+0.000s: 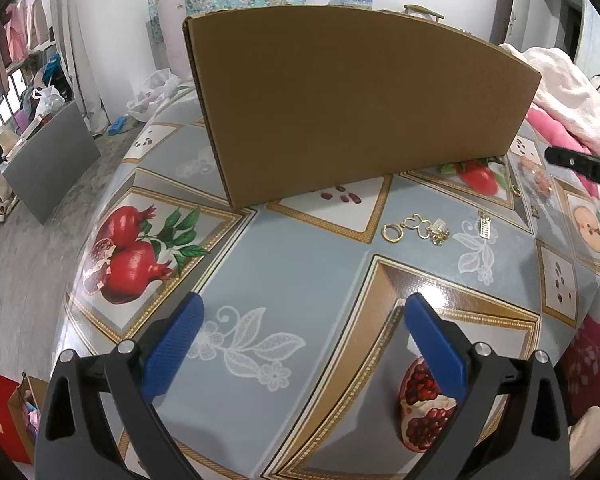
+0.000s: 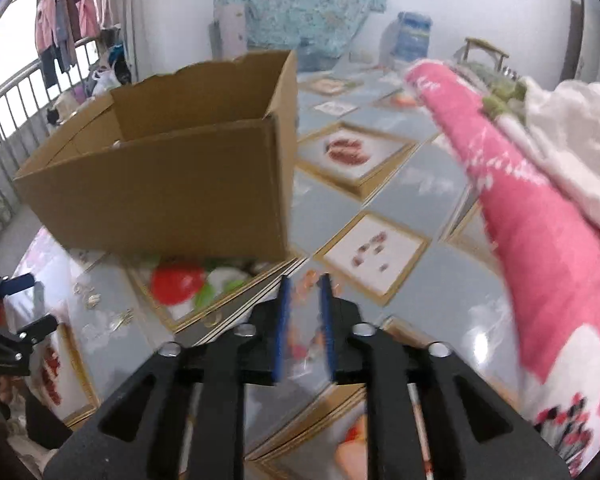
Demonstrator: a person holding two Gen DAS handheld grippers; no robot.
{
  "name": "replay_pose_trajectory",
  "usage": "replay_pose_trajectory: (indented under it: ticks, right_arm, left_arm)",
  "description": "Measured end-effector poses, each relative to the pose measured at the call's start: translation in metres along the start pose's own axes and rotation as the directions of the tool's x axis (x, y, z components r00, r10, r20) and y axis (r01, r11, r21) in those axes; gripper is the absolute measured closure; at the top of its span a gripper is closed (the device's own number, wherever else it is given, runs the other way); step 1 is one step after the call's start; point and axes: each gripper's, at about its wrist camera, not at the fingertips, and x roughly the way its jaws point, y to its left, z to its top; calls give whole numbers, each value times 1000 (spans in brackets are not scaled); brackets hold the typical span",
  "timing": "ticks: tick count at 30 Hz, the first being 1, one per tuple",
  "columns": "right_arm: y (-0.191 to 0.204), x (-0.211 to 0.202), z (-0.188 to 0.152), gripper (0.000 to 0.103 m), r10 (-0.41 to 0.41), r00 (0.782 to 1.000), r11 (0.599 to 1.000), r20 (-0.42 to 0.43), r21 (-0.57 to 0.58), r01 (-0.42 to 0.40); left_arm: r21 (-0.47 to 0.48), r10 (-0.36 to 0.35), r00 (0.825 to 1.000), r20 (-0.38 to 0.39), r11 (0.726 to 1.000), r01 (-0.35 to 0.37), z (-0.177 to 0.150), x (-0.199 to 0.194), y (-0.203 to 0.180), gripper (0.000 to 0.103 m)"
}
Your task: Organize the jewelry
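Brown box (image 1: 340, 104) — pomegranate-print tablecloth (image 1: 284, 248).

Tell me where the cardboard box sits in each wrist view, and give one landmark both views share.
Left wrist view: the cardboard box fills the upper centre, its closed side facing the camera.
Right wrist view: the cardboard box is upper left, its open top visible.
Shared landmark: the pink blanket at the right.

A desk with a pomegranate-print cover (image 1: 260, 248) carries a heap of pink and white blankets (image 2: 540, 208) at its right side. Beyond the desk, clothes (image 2: 72, 28) hang by a window, and a teal patterned cloth (image 2: 300, 4) hangs on the wall.
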Motion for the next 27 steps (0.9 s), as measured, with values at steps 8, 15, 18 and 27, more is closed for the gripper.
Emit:
replay_pose_trajectory:
  ticks: [8,15,18,27]
  right_arm:
    - [10,-24,-15,49,76,997,996,-19,56,-75]
    - [47,-17,-47,30,70,991,997,-116,-19,-73]
    - [49,-6,-52,25,30,989,999,-148,-9,-32]
    - [55,4,-56,8,-14,986,999,-164,-53,6]
  left_arm:
    - [4,-1,1000,19,1000,1,-1,-1,0,4]
    - [12,-7,1000,28,1000,7,-2,-1,0,4]
    - [12,-9,1000,24,1000,9,-2,-1,0,4]
    - [10,9,999,51,1000,-10,1,-4,-2,6]
